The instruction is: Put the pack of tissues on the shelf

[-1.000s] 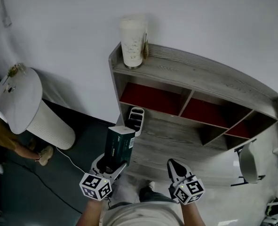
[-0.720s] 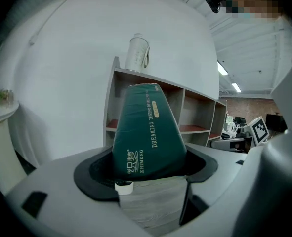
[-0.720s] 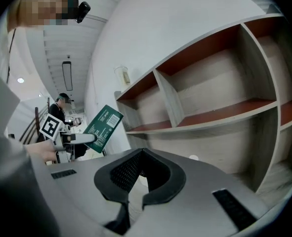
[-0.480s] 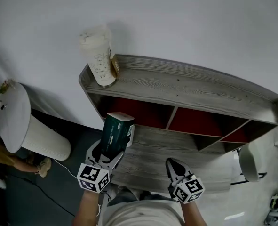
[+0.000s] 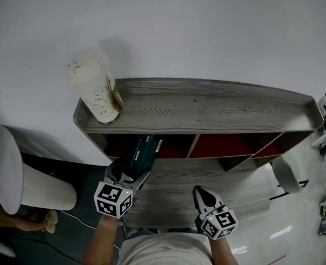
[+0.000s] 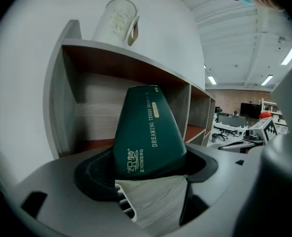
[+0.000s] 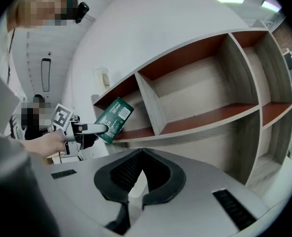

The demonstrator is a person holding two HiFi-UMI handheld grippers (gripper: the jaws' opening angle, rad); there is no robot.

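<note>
Left gripper: clamped on the pack of tissues, one jaw on each side of its near end. That end was swallowed by the dark pads, so couldn't really see how deep the grip went.

Pack of tissues: dark green, held tilted, nose poking into the mouth of the shelf's leftmost upper compartment. From the head view, far end tucked under the top board and out of sight. Touching the reddish compartment floor or not? Couldn't tell from any view.

Right gripper: pinched together with nothing in it, parked low in front of the shelf, well apart from the pack.

Shelf: grey wood grain, reddish floors inside. Compartments mostly hidden under the top board from above.

Cup: pale, standing at the left end of the top board, markings too blurry to read. Top cropped by the lens edge in the left gripper view.

Background: desks and screens off to the right, tiny and warped.
</note>
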